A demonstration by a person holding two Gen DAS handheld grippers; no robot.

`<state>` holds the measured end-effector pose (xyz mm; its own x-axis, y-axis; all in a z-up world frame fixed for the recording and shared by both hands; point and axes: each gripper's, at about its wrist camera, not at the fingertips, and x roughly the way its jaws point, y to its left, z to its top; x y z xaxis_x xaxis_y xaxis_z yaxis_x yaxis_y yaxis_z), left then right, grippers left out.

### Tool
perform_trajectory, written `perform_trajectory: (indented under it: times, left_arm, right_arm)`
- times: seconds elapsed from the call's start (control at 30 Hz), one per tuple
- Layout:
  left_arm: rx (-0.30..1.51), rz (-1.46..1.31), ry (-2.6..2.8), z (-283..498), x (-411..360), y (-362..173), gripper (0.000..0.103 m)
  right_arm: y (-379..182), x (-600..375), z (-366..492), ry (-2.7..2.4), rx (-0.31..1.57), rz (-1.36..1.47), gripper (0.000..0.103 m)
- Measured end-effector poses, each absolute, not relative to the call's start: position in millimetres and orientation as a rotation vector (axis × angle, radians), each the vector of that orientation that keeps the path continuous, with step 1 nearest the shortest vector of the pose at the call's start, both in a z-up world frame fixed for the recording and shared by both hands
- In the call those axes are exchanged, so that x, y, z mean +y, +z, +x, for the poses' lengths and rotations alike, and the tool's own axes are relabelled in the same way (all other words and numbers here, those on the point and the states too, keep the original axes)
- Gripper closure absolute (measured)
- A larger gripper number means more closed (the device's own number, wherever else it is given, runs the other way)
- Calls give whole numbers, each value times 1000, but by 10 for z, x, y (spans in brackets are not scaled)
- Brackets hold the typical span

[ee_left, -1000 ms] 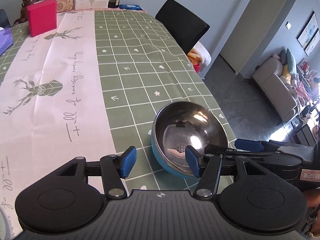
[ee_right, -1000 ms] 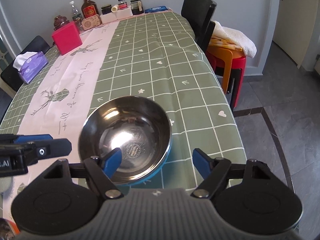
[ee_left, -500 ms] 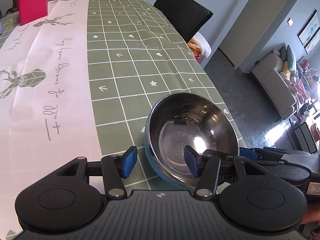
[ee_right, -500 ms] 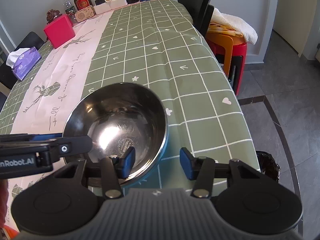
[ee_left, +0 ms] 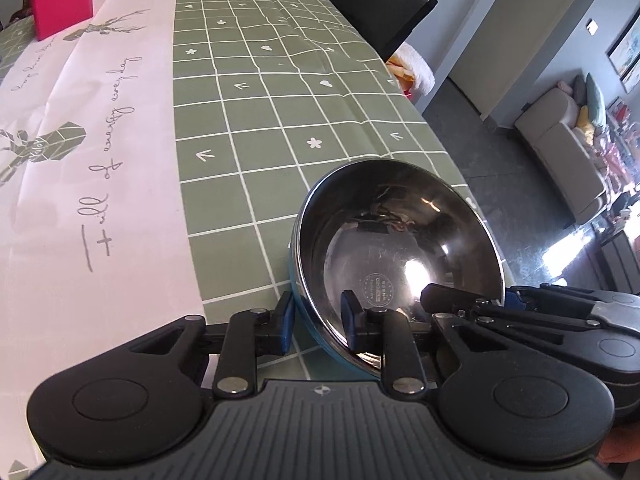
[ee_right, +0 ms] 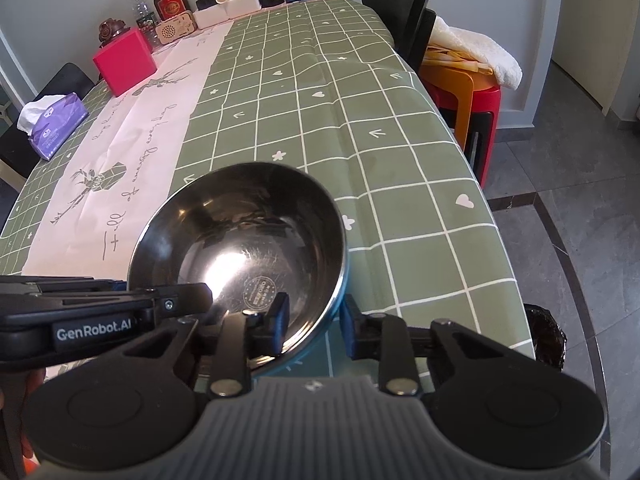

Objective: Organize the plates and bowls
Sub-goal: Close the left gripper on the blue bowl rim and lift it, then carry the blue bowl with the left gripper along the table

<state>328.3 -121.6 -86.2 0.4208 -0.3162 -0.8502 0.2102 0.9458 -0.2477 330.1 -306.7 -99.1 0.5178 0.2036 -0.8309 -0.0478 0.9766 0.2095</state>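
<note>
Left wrist view: steel bowl (ee_left: 396, 256), blue outside, empty, at 4 o'clock on the green-checked table (ee_left: 280, 92). Left tool (ee_left: 316, 322) has just been closing; its pads straddle the near-left rim and appear clamped on it. Right tool enters at 3 o'clock.

Right wrist view: same bowl (ee_right: 244, 248) at 7 o'clock, nothing inside. Right tool (ee_right: 314, 326) has likewise just been closing, pinching the near-right rim.

Step in hand, by judgement: two-handed grasp. Next move calls for a level, matched lift.
</note>
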Motion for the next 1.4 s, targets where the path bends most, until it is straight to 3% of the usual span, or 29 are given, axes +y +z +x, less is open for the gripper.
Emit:
perform_trajectory:
  times: [0.17,0.9,1.4]
  left_arm:
    - [1089,-64,-309,3194,-1200,-764,85]
    - [1017,2,-226,1823,-442,470,85]
    - [1142,-111,-165,1050,271,505,85]
  right_arm:
    - [-888,-3060,3225,165,1002,171,83]
    - [234,-2375,2049,396,900,109,87]
    - [372,-1716,1322,575,960,-3,88]
